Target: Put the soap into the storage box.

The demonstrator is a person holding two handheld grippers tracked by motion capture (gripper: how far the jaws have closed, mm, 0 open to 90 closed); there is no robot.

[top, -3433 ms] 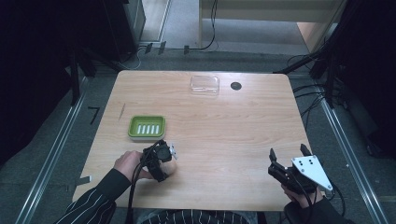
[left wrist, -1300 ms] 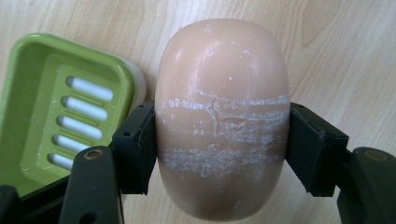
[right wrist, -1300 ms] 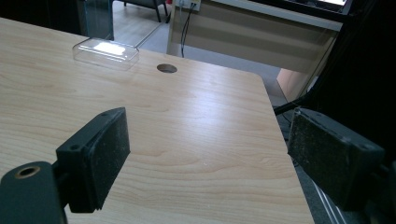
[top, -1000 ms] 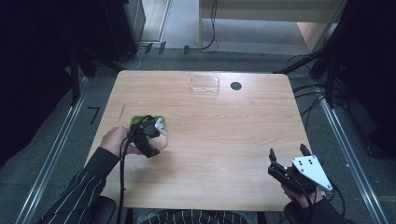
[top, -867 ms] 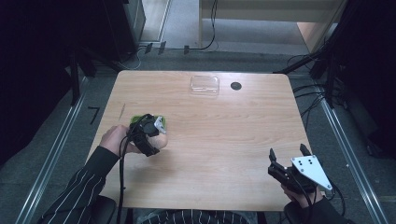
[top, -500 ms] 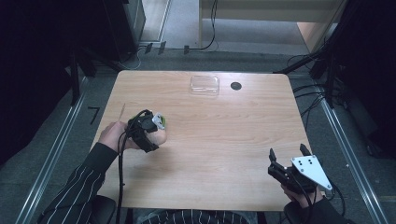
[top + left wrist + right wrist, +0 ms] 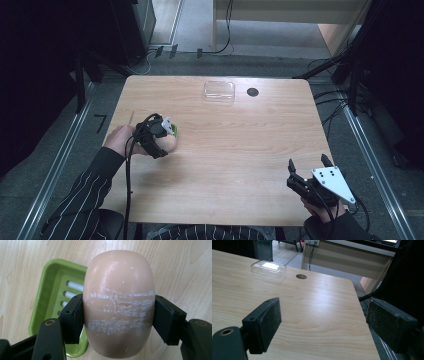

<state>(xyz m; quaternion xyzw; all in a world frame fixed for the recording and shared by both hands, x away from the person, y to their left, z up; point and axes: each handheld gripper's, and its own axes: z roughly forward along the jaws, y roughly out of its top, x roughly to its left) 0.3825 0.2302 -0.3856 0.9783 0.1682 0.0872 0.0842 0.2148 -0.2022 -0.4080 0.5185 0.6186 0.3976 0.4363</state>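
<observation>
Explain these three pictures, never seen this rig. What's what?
No robot here: a person holds a hand-held gripper in each hand at a wooden table. The high view looks down from above the person's side. The other two come from cameras riding on each gripper, looking along its black jaws.

The left hand-held gripper is clamped on a pinkish soap, held over a green dish with a slotted floor. The right hand-held gripper sits open and empty near the table's near right corner. At the far edge lie a clear lid and a small round hole.
</observation>
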